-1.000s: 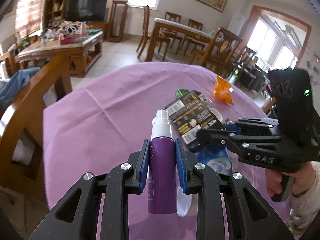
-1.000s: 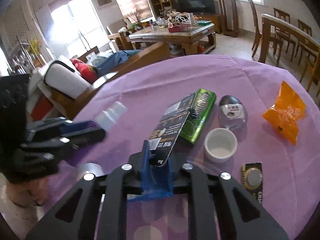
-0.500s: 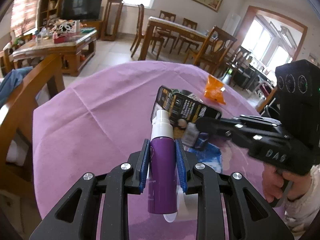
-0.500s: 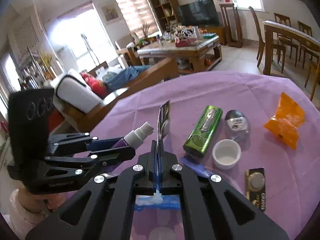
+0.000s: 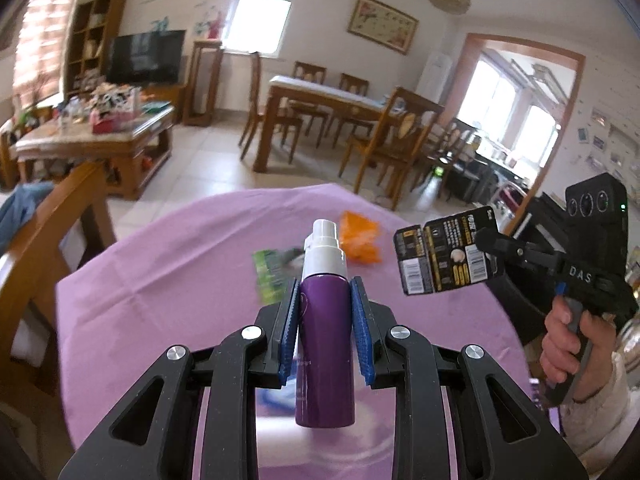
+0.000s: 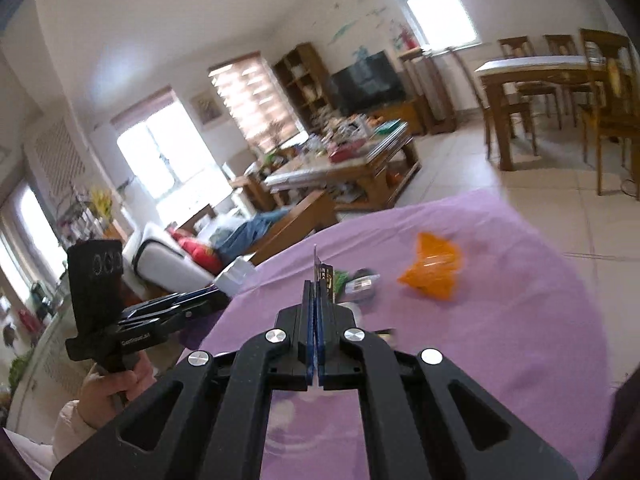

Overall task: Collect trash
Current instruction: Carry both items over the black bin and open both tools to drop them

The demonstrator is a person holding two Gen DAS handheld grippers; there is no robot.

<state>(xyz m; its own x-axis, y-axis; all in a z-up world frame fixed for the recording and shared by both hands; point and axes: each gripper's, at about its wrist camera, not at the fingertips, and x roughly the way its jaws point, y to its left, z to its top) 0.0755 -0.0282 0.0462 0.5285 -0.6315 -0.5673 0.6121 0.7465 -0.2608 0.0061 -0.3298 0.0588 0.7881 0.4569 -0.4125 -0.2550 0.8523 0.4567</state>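
The left tool is clamped on the purple bottle, blue ribbed pads pressed to either flank, and the bottle's long axis runs straight out along the fingers, white pump cap leading, base hanging clear above the table. Over on the right, the right tool is pinched tight on the black card, a thin, stiff printed pack with barcodes, gripped by one edge; from its own camera the card shows edge-on, a sliver standing up between the closed pads. Both pieces are off the cloth and both hands are full, so the relation that counts now is where the bin lies from either tool, and no bin shows in either view. Out beyond the tools, the purple cloth, soft and creased, carries what remains: the crinkly orange bag toward the far edge, a glossy green pack just beyond the bottle's cap, and a small dark blurred item beside it. By position, the orange bag sits nearer the right tool's line, the green pack nearer the left tool's, a fair guess for the next pickups.
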